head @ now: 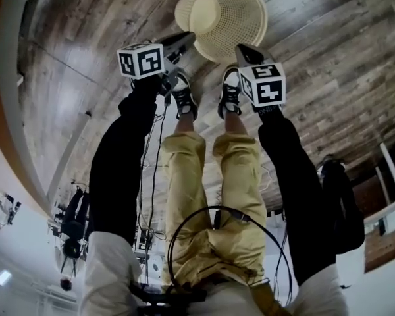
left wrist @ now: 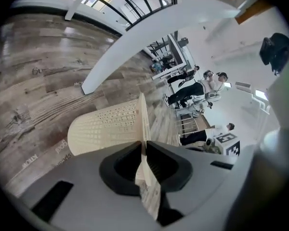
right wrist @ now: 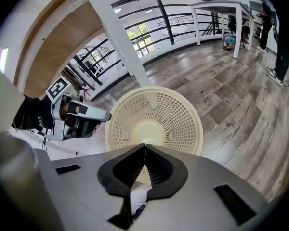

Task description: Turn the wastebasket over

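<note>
My left claw clamps the basket rim. The right claw seems to pinch it thinly, so the rim may slip out.

Grey wood-plank floor, white table, black railing.

The cream perforated plastic wastebasket is lying tipped before the person's shoes, between the left gripper and the right gripper.

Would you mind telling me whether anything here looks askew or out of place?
The wastebasket is tipped on its side, mouth toward the person, its rim pinched by the left gripper and the right gripper. Nothing looks spilled or damaged.
</note>
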`<move>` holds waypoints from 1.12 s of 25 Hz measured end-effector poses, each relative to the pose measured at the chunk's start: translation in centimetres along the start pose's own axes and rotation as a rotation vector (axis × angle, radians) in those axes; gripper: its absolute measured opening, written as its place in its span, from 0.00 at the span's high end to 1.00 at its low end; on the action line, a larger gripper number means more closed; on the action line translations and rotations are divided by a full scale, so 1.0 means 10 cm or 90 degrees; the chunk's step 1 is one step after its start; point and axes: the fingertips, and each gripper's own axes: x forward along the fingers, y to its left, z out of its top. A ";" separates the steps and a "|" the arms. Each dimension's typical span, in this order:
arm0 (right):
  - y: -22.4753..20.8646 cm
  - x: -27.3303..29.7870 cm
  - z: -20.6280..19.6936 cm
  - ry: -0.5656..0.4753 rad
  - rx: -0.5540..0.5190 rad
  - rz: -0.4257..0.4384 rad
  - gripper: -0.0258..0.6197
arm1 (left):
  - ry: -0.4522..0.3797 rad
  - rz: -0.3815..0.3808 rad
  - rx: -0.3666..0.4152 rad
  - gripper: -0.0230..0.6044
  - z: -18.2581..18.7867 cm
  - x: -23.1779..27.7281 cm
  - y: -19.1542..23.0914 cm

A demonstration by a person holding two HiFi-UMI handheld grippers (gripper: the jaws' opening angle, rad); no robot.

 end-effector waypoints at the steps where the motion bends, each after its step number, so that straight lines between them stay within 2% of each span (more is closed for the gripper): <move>1: 0.01 0.01 -0.02 0.002 0.001 -0.001 0.93 | -0.007 0.004 -0.004 0.92 0.03 -0.06 0.06; 4: 0.04 0.04 -0.04 0.006 0.004 -0.001 0.93 | -0.018 0.034 -0.011 0.92 0.10 -0.22 0.26; 9: 0.16 0.08 -0.03 0.007 -0.008 0.004 0.93 | -0.004 0.099 0.011 0.91 0.06 -0.37 0.49; 15: 0.30 0.12 -0.04 0.009 -0.023 0.011 0.93 | -0.012 0.199 0.027 0.90 0.07 -0.50 0.76; 20: 0.39 0.13 -0.03 0.008 -0.030 0.012 0.92 | 0.029 0.303 0.074 0.88 0.00 -0.59 0.92; 28: 0.51 0.11 0.00 0.006 -0.033 0.012 0.92 | 0.052 0.417 0.114 0.84 -0.03 -0.74 1.02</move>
